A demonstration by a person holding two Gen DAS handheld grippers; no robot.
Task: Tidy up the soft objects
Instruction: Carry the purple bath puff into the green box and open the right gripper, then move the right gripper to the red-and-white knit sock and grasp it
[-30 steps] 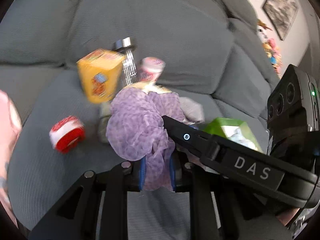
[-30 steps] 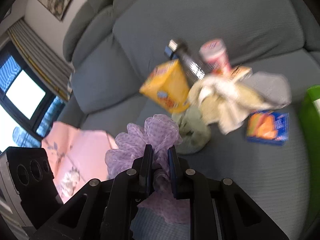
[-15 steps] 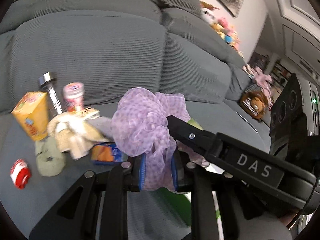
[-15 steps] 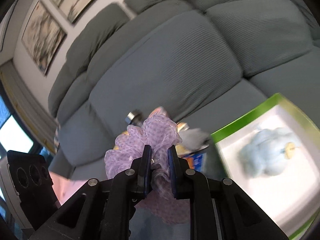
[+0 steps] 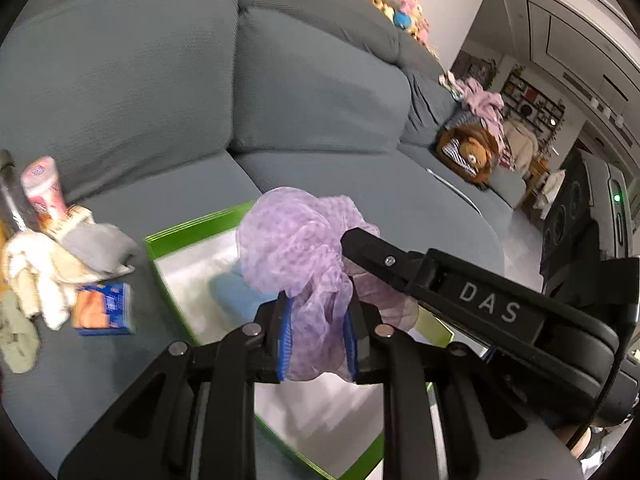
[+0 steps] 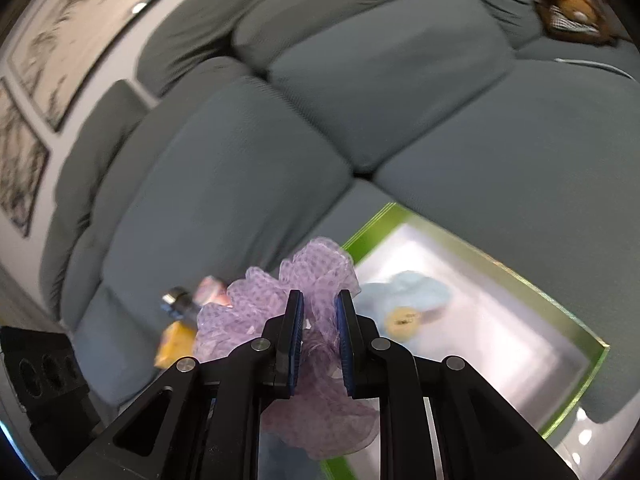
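While the purple mesh cloth (image 5: 308, 264) is carried over the green box (image 5: 188, 232), it should be lowered well inside the rim before it is let go, so that no fold is left draped over the edge. The cloth is clamped between the jaws of the right gripper (image 6: 318, 340); the left gripper (image 5: 318, 340) also has it between its jaws, which are opening. Beyond the fingertips, a pale blue soft toy (image 6: 404, 296) is seen lying in the box, on the grey sofa (image 6: 500, 160).
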